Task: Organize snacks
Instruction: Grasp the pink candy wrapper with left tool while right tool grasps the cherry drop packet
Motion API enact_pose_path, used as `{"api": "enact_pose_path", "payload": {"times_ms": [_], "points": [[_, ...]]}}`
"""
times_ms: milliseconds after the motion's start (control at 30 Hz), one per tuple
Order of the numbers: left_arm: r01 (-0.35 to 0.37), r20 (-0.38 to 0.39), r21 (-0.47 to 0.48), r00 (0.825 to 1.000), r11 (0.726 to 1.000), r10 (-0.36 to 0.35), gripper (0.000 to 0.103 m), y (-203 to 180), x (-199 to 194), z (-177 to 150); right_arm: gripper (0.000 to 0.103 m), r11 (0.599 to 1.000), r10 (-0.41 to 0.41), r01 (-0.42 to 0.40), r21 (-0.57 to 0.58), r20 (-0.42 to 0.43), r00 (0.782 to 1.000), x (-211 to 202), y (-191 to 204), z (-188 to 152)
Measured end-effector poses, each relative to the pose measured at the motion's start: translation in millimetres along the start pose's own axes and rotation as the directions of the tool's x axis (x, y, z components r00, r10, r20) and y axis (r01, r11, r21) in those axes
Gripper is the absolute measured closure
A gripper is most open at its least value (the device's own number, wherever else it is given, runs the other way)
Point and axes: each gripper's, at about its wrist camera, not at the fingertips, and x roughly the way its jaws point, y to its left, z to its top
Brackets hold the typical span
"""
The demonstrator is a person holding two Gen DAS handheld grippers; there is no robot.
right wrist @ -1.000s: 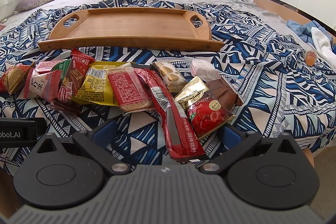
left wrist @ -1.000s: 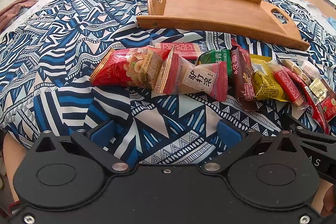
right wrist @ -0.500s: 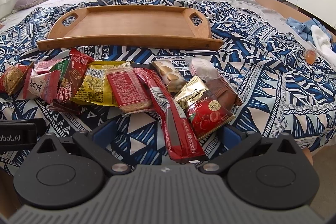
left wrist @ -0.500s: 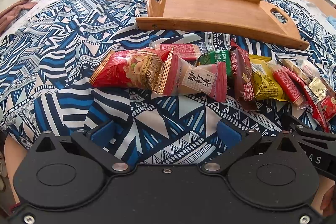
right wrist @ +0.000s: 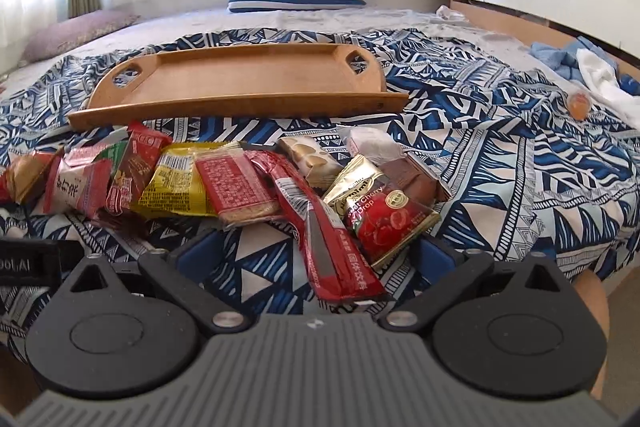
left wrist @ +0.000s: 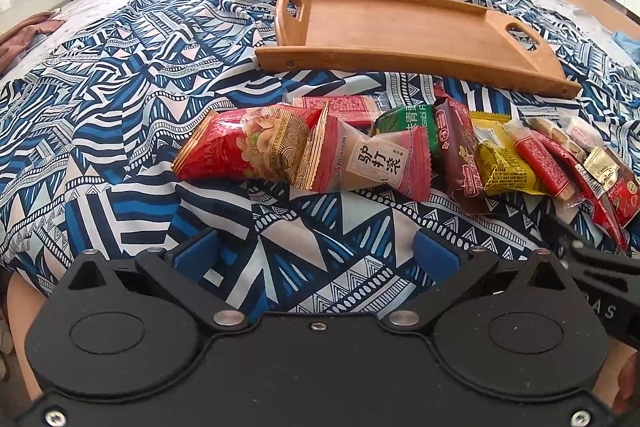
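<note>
Clearly nothing has been sorted yet: the tray (left wrist: 404,27) lies bare on the bed's patterned blanket (left wrist: 100,115), and every snack sits in a row just in front of it. At the left end, the nut bag (left wrist: 248,147) overlaps the pink packet (left wrist: 376,163); the left claw (left wrist: 316,255) hovers near them, fingers apart and holding nothing. Toward the right, the long red bar (right wrist: 320,223) and the cherry drop packet (right wrist: 384,219) lie between the spread fingers of the right claw (right wrist: 320,255), which also holds nothing. Because the wrappers overlap and look slick, a pinch could lift two at once, or drag neighbours off the bed's edge.
</note>
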Motion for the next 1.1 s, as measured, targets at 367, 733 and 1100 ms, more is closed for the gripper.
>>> {"api": "enact_pose_path", "payload": {"times_ms": [367,733,1100], "points": [[0.07,0.108,-0.016,0.992,0.997,-0.068,0.041,5,-30,6,0.003,0.993,0.1,-0.104,0.056,0.073,0.992,-24,-21,2],[0.17,0.137,0.032,0.975,0.985,-0.173,0.067,-13,-34,13,0.038,0.997,0.07,-0.067,-0.024,0.154,0.986,-42,-16,6],[0.116,0.131,0.018,0.984,0.993,-0.118,0.066,-8,-14,18,0.05,1.0,-0.018,0.018,0.002,0.174,0.985,-37,-34,12]]}}
